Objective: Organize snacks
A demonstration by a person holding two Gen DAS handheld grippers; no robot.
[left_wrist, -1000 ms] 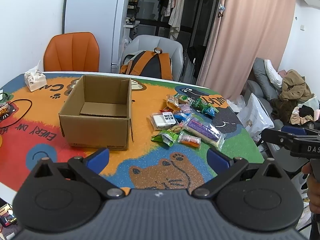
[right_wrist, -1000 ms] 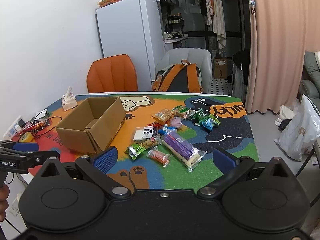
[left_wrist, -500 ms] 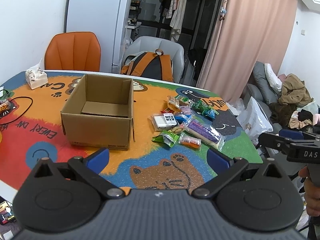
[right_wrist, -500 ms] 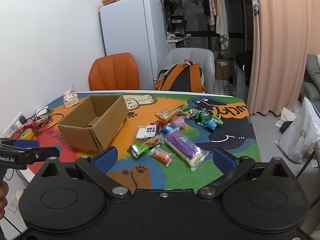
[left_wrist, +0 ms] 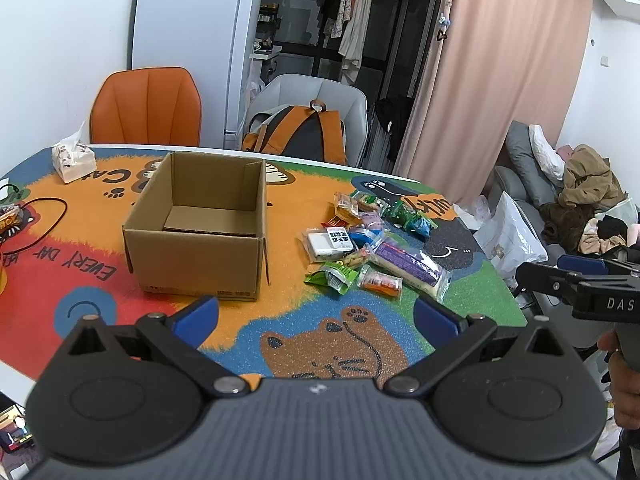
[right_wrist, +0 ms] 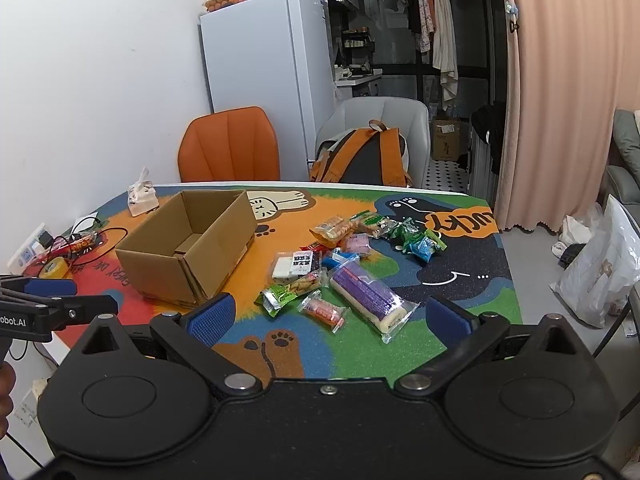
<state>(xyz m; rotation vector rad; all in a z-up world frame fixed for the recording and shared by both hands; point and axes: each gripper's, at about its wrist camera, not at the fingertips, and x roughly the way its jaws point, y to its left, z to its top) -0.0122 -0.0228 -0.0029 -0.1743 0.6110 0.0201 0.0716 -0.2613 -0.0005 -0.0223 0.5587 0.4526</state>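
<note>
Snacks (left_wrist: 370, 248) sit in a loose pile right of center in the left wrist view, all on the counter (left_wrist: 288, 336) with its cartoon mat. Cardboard box (left_wrist: 200, 224) is just left of them, open top, nothing inside. Left tool (left_wrist: 316, 314) hangs at the bottom of the frame, blue pads spread wide, holding nothing. Right tool (right_wrist: 328, 316) is the same deal in its own view, fingers apart over the near edge. Longest packet, the purple one (right_wrist: 370, 300), lies closest to it.
</note>
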